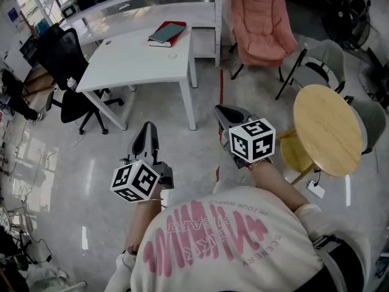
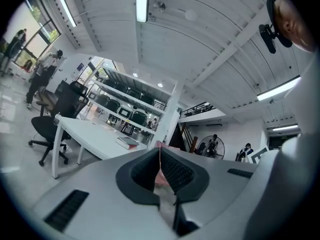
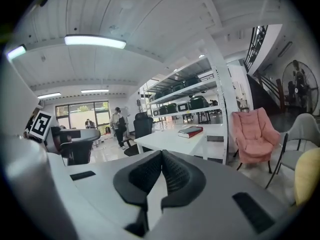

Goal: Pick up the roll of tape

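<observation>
Well, from the head view, the person stands short of the white table (image 1: 140, 62). The left gripper (image 1: 148, 128) and the right gripper (image 1: 222, 110) are held out low ahead of the body, carried rather than working, I'd say, since nothing is within reach. A book (image 1: 167, 33) lies near the table's far edge. Close by it a small pale ring (image 1: 173, 56) may be the roll of tape, though it is too small to be sure.

In the left gripper view, the jaws meet at their tips with nothing gripped, aimed toward that table.

In the right gripper view, the jaws are likewise pressed together and empty. They point at the table's book end, with a pink armchair (image 3: 252, 134) off to the right.
</observation>
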A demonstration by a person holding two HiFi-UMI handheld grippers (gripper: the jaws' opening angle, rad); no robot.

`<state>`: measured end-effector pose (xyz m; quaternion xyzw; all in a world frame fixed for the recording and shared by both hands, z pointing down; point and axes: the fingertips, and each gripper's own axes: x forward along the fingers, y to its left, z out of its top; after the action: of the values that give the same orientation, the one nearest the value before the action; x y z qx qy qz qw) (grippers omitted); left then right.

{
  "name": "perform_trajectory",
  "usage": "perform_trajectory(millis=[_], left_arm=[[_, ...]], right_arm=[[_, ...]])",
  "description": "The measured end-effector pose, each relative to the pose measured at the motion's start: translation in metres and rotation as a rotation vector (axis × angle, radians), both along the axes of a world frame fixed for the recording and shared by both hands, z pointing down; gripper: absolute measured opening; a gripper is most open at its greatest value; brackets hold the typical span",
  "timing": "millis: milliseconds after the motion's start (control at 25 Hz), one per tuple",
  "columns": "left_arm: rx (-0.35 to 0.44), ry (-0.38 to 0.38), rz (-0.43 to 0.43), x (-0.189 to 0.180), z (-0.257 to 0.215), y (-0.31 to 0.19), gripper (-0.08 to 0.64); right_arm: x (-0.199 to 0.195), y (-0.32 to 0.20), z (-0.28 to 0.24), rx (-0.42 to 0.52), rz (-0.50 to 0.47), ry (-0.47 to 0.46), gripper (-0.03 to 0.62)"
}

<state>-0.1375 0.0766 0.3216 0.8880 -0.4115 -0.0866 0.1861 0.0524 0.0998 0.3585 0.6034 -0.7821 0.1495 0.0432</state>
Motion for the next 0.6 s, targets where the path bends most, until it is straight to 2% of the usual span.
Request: perform_trajectory(millis=[200, 600], left_arm=[[-0.049, 0.03, 0.005, -0.009, 0.017, -0.01, 0.025], [-0.081, 0.009, -0.024, -0.011, 0.038, -0.066, 0.025]], right_arm=[[-0.009, -0.015, 0.013, -0.044, -0.01, -0.005, 0.015], [-0.012, -0.08, 0.033, -0.083, -0.036, -0.035, 0.014]])
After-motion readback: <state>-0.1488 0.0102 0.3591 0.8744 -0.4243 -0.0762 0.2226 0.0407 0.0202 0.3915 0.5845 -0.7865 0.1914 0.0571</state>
